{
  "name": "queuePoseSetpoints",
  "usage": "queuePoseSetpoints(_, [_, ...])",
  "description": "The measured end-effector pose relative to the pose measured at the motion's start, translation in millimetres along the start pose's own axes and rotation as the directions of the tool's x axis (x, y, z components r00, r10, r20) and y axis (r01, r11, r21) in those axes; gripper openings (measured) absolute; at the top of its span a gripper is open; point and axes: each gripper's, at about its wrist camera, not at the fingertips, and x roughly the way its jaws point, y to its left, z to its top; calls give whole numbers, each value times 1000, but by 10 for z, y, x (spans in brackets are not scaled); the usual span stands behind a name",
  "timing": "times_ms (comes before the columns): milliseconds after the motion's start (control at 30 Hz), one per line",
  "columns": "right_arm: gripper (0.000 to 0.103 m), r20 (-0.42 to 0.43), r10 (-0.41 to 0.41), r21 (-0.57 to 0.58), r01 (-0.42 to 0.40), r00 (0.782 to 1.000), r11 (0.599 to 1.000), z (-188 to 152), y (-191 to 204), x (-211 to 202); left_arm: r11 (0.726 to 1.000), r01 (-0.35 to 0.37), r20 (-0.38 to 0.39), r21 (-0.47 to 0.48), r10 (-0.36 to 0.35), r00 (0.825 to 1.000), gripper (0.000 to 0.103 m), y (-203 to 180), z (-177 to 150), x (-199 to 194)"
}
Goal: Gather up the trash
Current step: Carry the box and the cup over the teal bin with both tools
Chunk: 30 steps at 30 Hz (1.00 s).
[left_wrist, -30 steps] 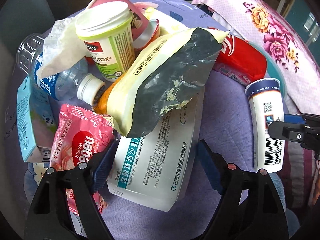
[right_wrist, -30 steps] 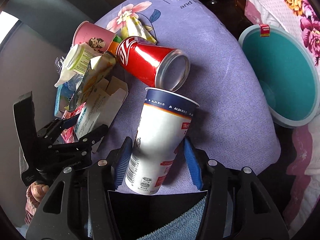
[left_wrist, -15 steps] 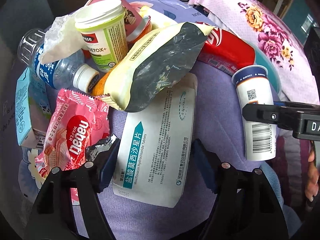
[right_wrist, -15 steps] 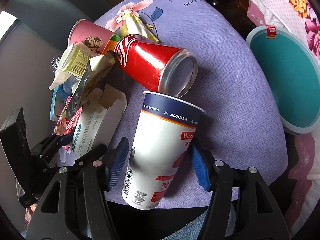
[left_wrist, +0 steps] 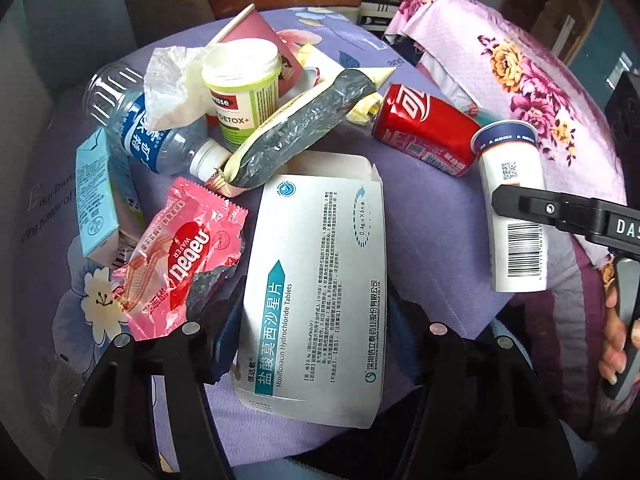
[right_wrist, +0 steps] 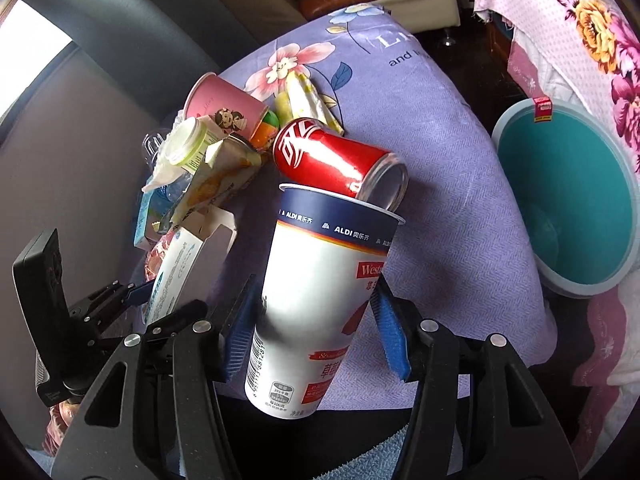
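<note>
My left gripper [left_wrist: 310, 332] is shut on a white medicine box [left_wrist: 320, 276] with teal print; the box is raised off the purple cloth, and it also shows in the right wrist view [right_wrist: 176, 276]. My right gripper [right_wrist: 314, 324] is shut on a white ALDI cup [right_wrist: 320, 300] with a navy rim, held tilted; the cup also shows in the left wrist view [left_wrist: 512, 204]. A red cola can [right_wrist: 340, 160] lies on its side just behind the cup. A teal bin [right_wrist: 568, 200] stands open to the right, beside the seat.
A trash pile lies on the purple cloth [left_wrist: 420, 200]: a pink wafer wrapper [left_wrist: 180, 256], a water bottle [left_wrist: 144, 132], a green-lidded tub [left_wrist: 240, 92], a silver-lined pouch [left_wrist: 296, 132], a pink paper cup [right_wrist: 224, 108], a light blue carton [left_wrist: 96, 196]. A floral pink blanket [left_wrist: 520, 68] lies right.
My left gripper has pulled back with the medicine box, out from under the pouch. My right gripper has lifted the cup slightly and the bin has shifted in view.
</note>
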Motion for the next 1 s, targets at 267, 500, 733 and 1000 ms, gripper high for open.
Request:
queuePoseSetpoints(267, [53, 67, 58, -2, -58, 996, 998, 71, 17, -250, 997, 47, 95, -54, -42, 995, 64, 20, 175, -494])
queuePoseSetpoints(500, [53, 205, -3, 97, -17, 979, 995, 218, -461, -728, 996, 89, 173, 1, -88, 981, 64, -295, 483, -797])
queuePoseSetpoints(733, [53, 304, -146, 206, 85, 941, 975, 269, -1066, -1090, 990, 71, 123, 121, -86, 989, 64, -948, 838, -406])
queuePoseSetpoints(1000, [53, 337, -286, 356, 160, 897, 921, 230, -1829, -1320, 957, 69, 23, 283, -79, 997, 64, -1874, 1136, 328])
